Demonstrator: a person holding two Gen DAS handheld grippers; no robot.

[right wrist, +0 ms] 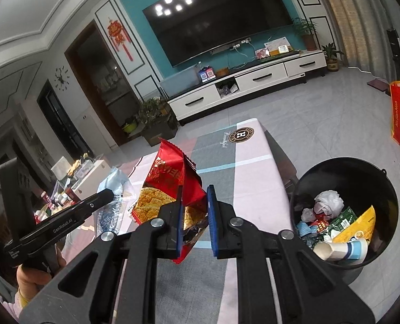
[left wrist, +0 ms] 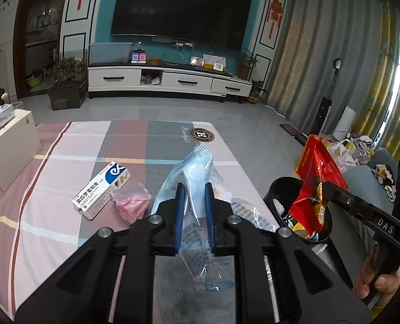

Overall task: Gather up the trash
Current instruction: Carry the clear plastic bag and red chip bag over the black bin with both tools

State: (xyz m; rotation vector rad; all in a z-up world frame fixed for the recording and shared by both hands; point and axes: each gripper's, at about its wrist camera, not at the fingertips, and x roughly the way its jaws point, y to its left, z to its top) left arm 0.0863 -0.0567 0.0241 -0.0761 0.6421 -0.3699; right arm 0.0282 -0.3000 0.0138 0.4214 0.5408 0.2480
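While gripping red wrapper [right wrist: 173,186], right hand-held gripper [right wrist: 194,210] tilted (beside bin [right wrist: 388,202]).

My left gripper [left wrist: 195,198] pinches a clear, blue-tinted plastic wrapper [left wrist: 197,172] at centre frame, its crumpled tail hanging toward the bottom. Left of it lie a pink crumpled bag [left wrist: 131,201] and, touching that, a white-and-blue medicine box [left wrist: 101,190] lying flat and angled. My right gripper [right wrist: 195,208] holds a red snack packet [right wrist: 173,186], torn open and upright. At lower right stands the black bin [right wrist: 383,189], with a paper cup [right wrist: 340,249], a yellow packet and crumpled paper inside.
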